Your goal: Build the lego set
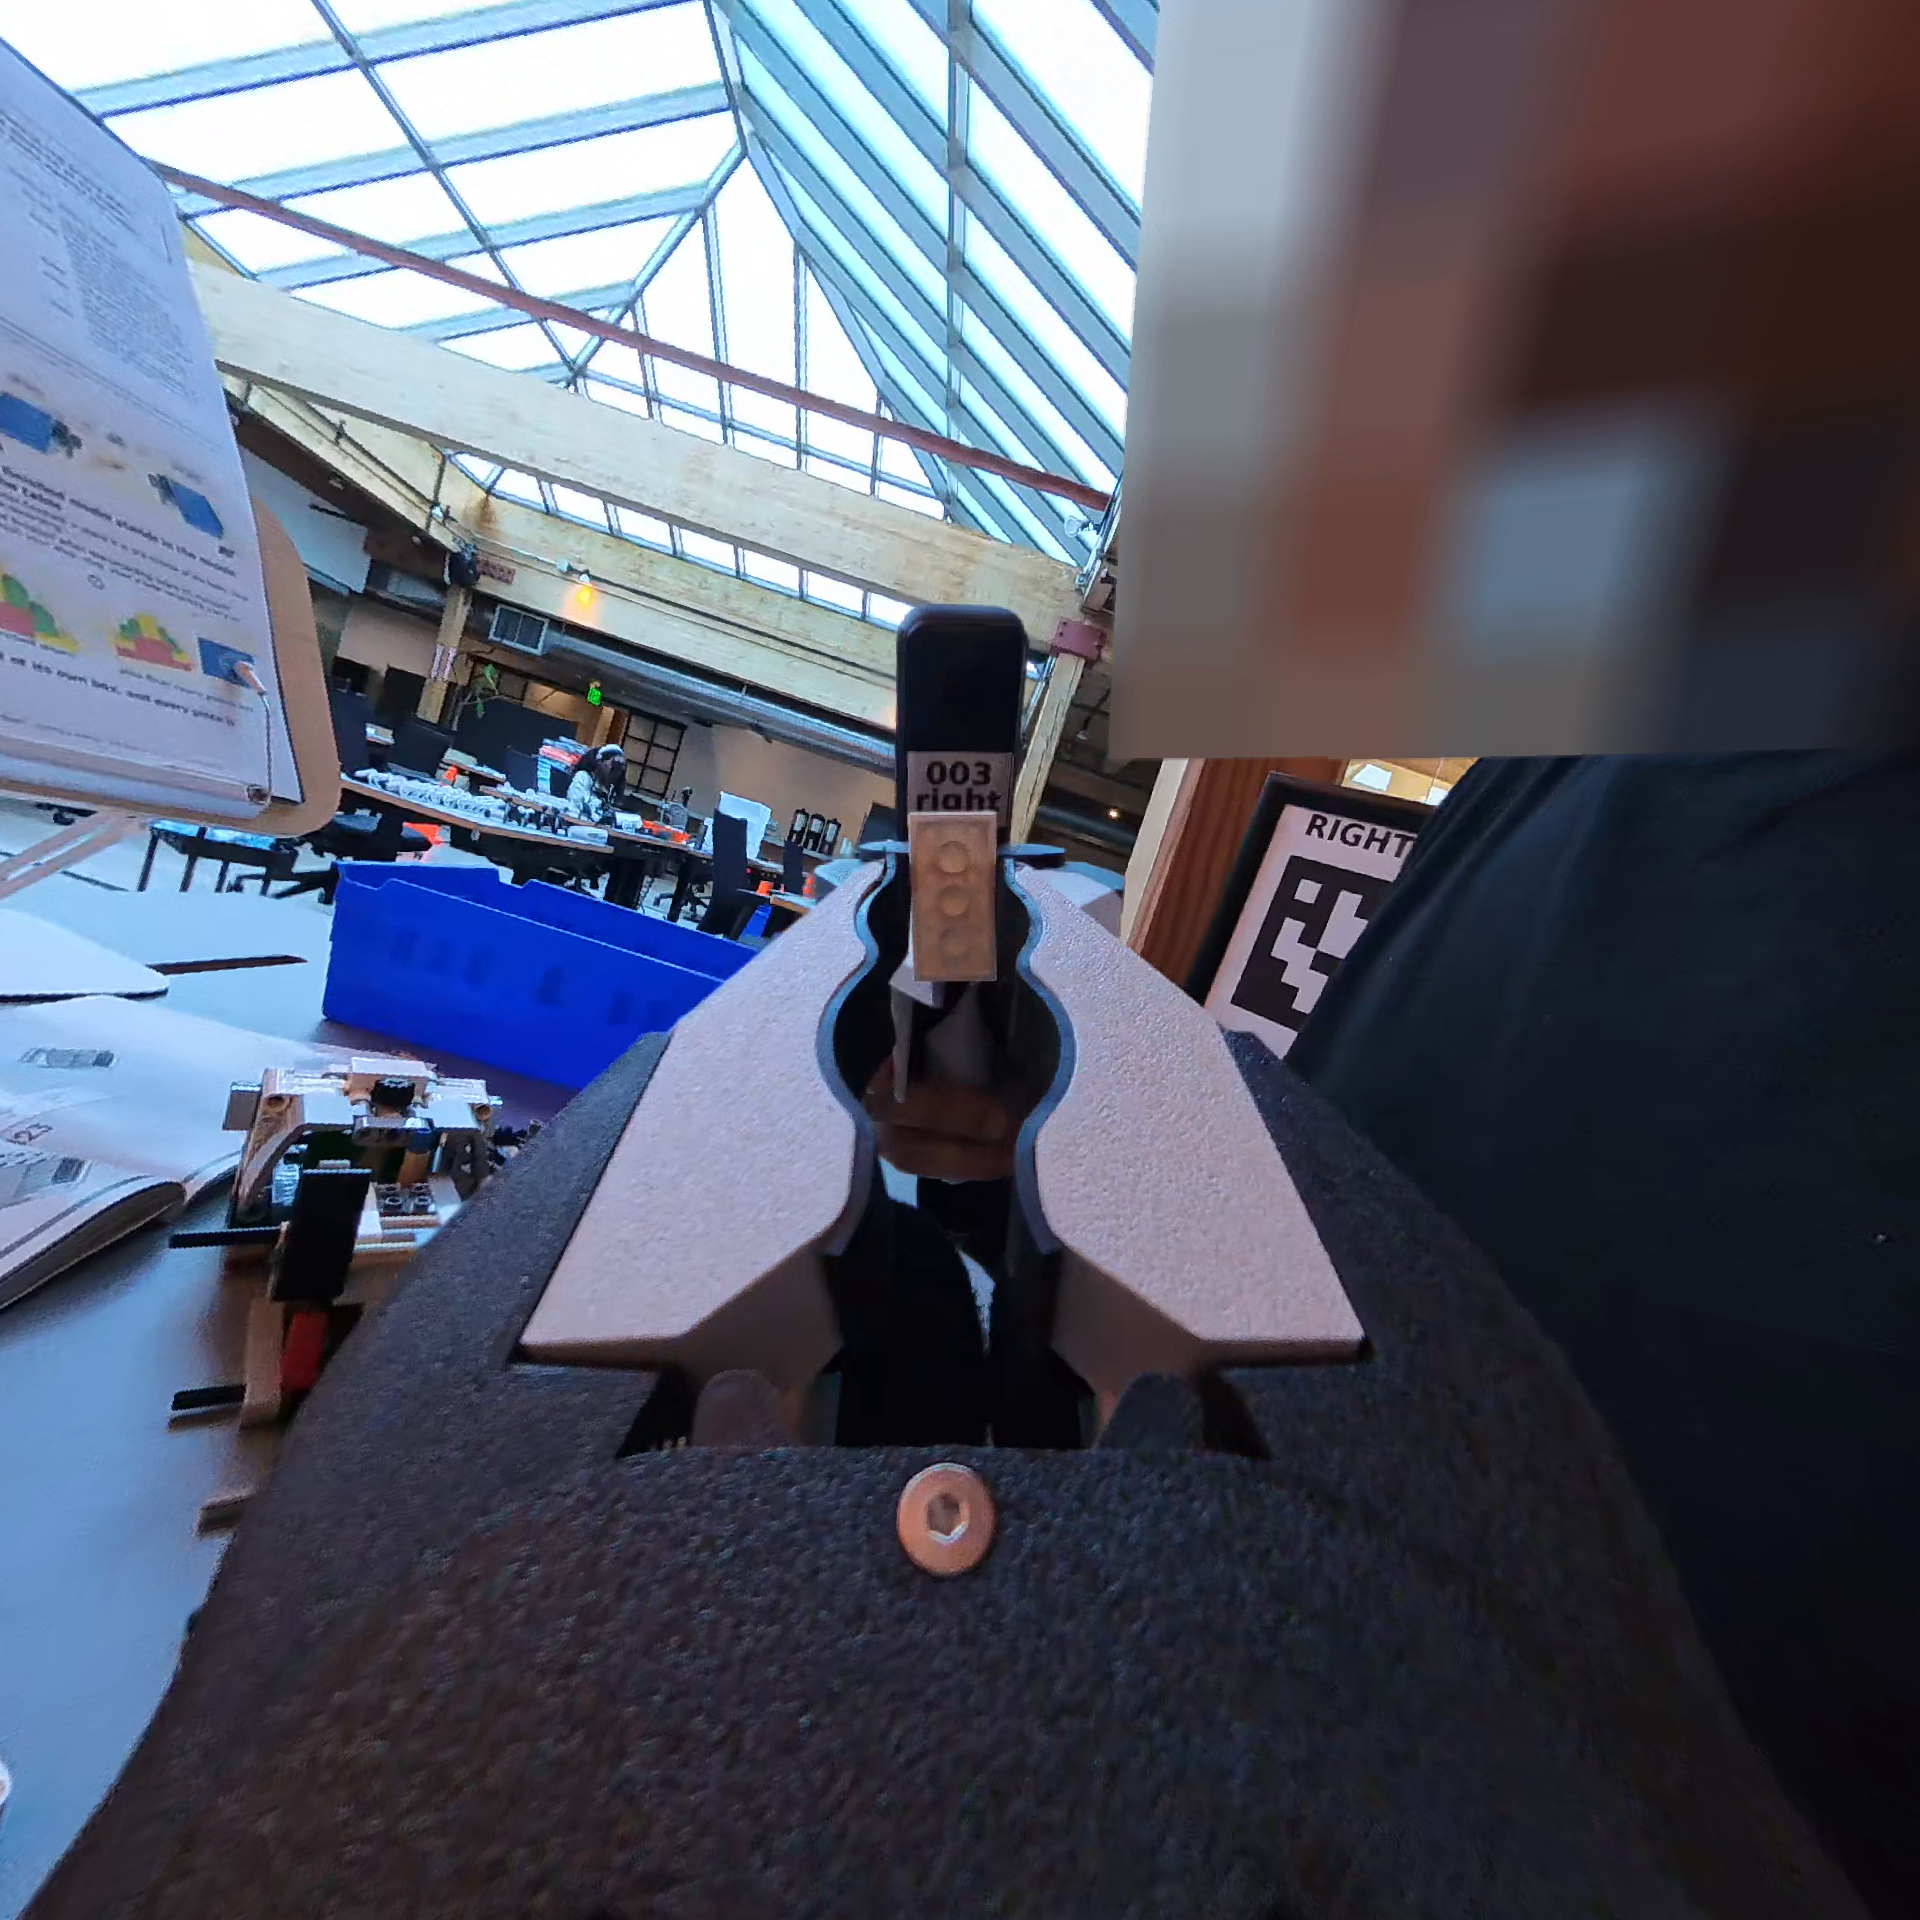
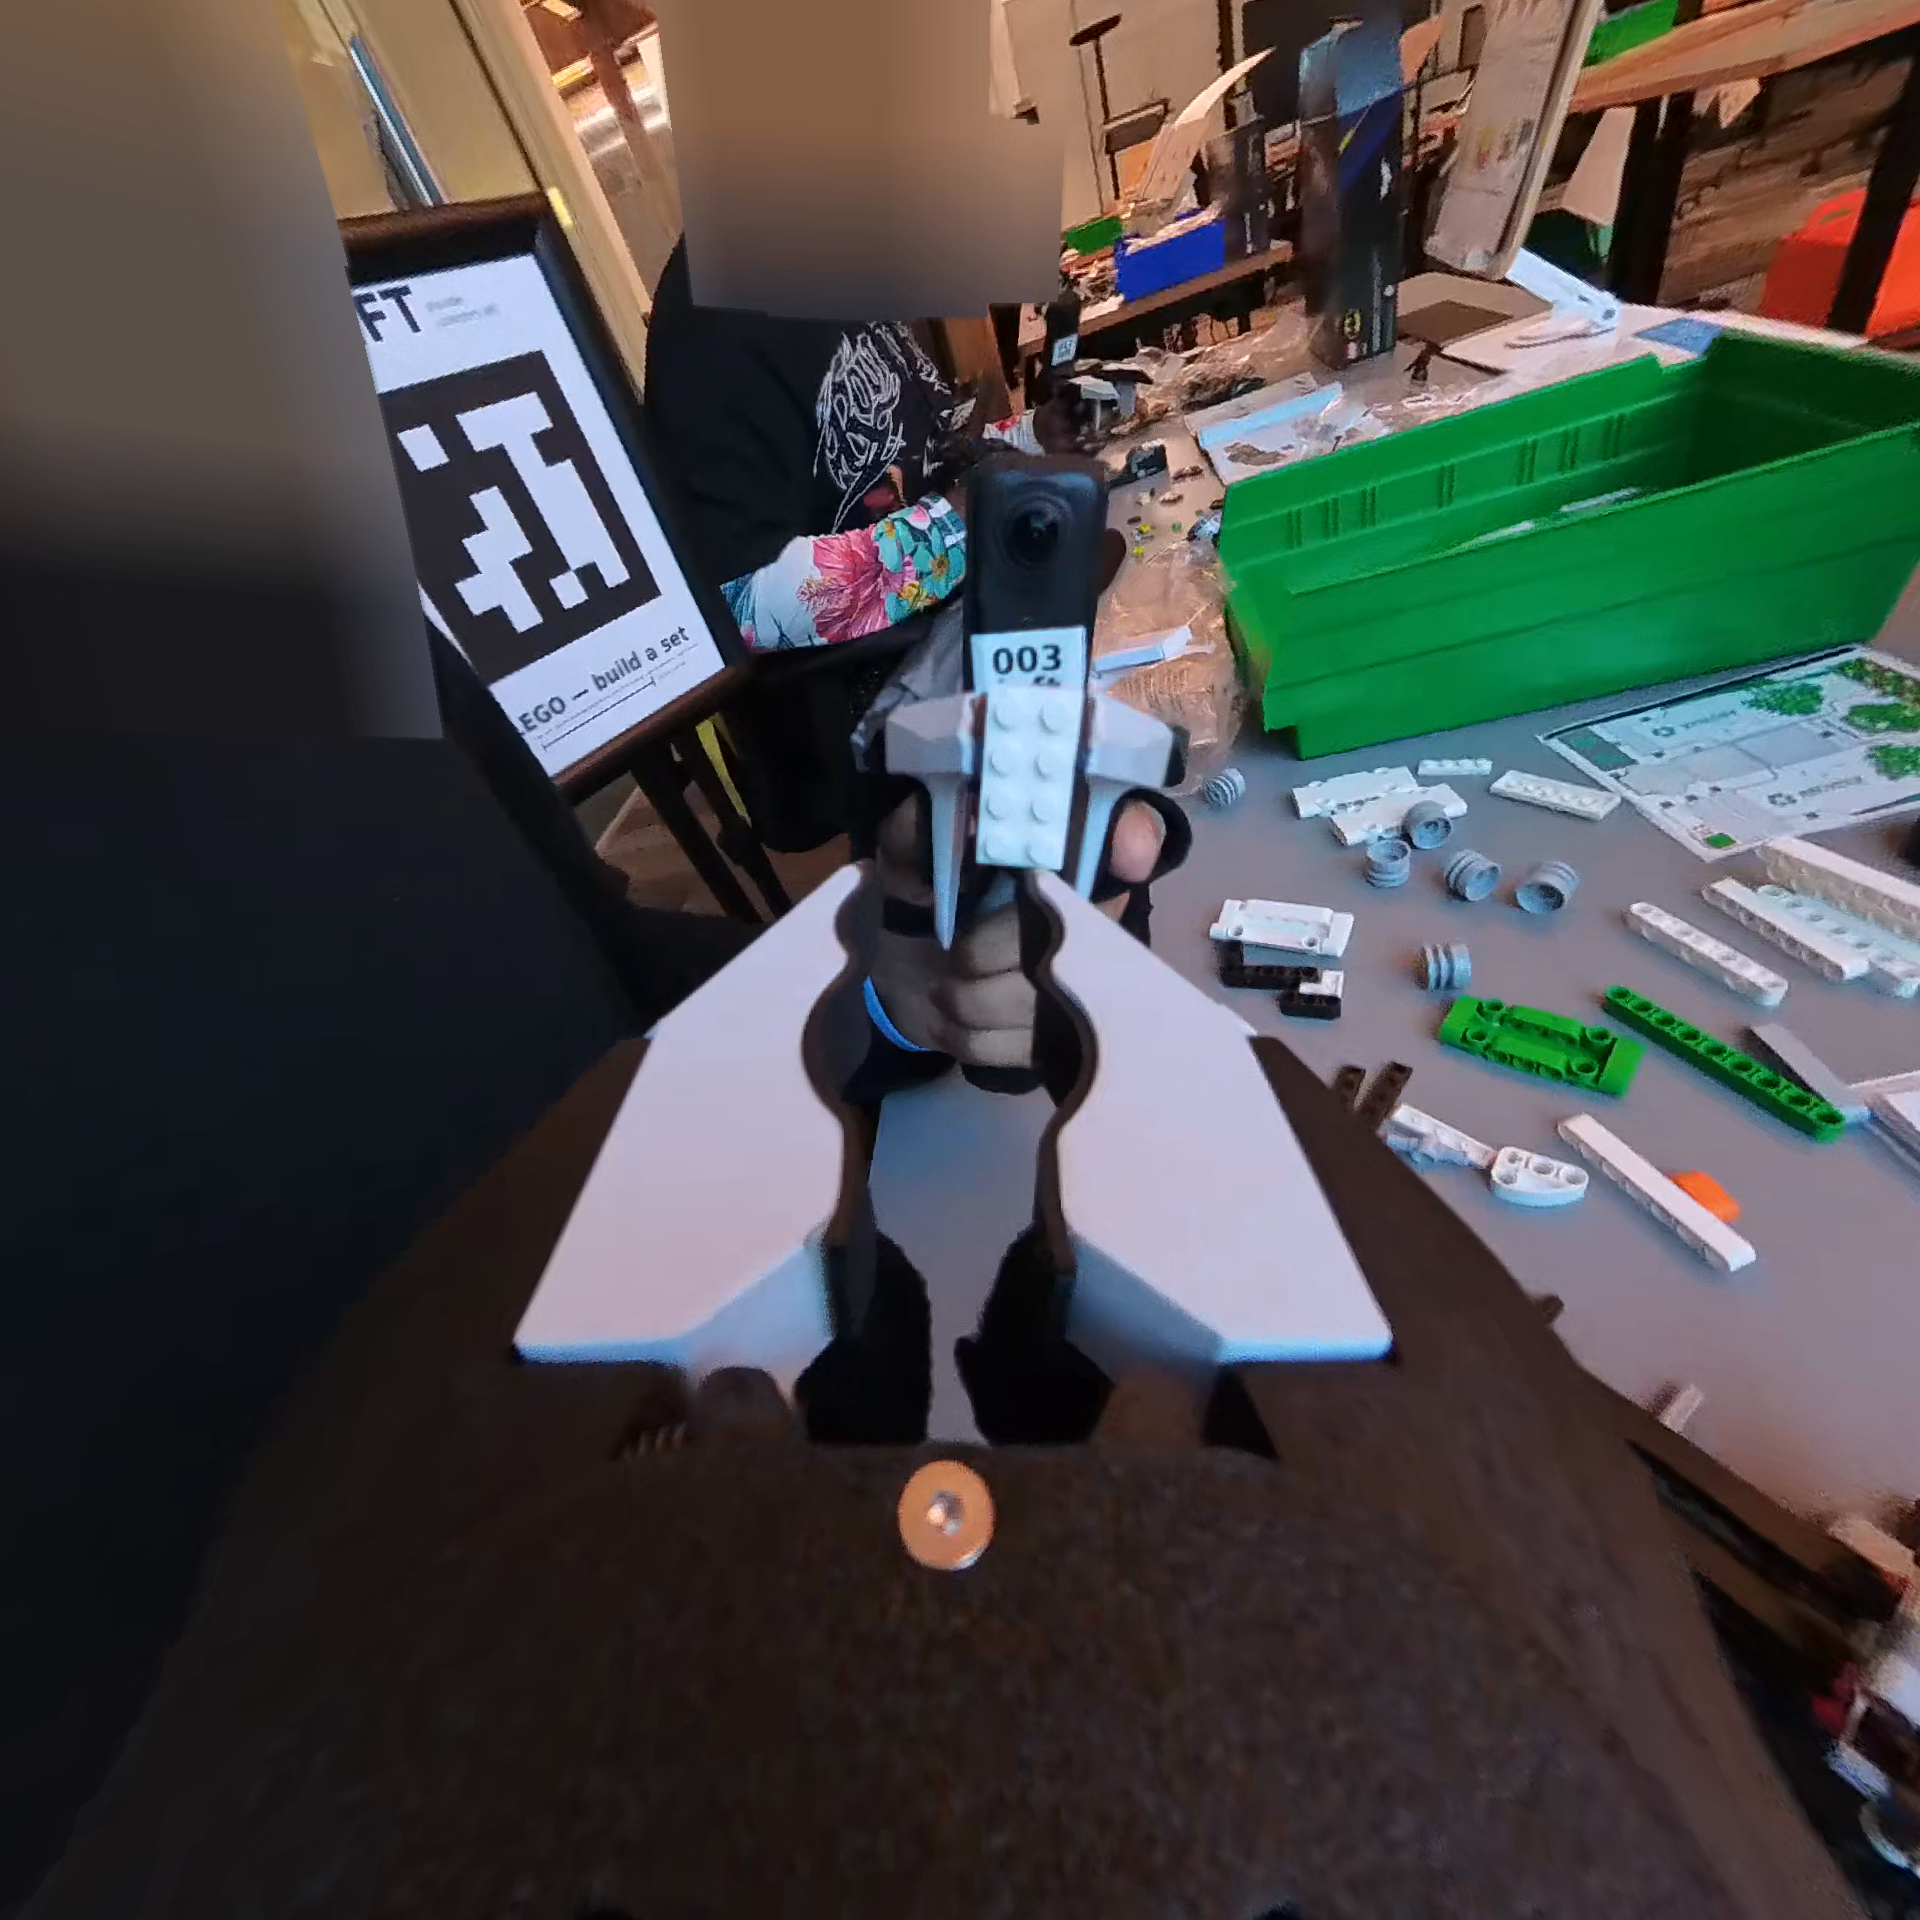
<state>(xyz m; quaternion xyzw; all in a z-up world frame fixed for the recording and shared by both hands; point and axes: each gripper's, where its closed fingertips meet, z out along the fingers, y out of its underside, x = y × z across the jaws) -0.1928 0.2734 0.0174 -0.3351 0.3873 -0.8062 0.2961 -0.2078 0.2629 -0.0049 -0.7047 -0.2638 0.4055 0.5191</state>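
A white two-by-four plate [image 2: 1023, 779] is held up in the air between my two grippers, which face each other. My left gripper [image 1: 953, 873] is shut on it, and I see its underside [image 1: 953, 899] between the tips. In the right wrist view the left gripper's grey fingers [image 2: 920, 743] flank the plate, studs towards the camera. My right gripper [image 2: 951, 883] has its jaws a little apart and empty, with the tips just under the plate's near end. A partly built model [image 1: 353, 1143] sits on the table at the left.
An open instruction booklet [image 1: 83, 1122] and a blue bin [image 1: 499, 966] lie by the model. A green bin [image 2: 1558, 582], several loose white, grey and green parts [image 2: 1538, 1044] and a printed sheet [image 2: 1745, 758] are on the grey table. A seated person [image 2: 810, 436] is behind. Left and right tips are no more than a few centimetres apart. The partly built model [image 1: 353, 1143] is about 25 cm from both grippers' fingertips.
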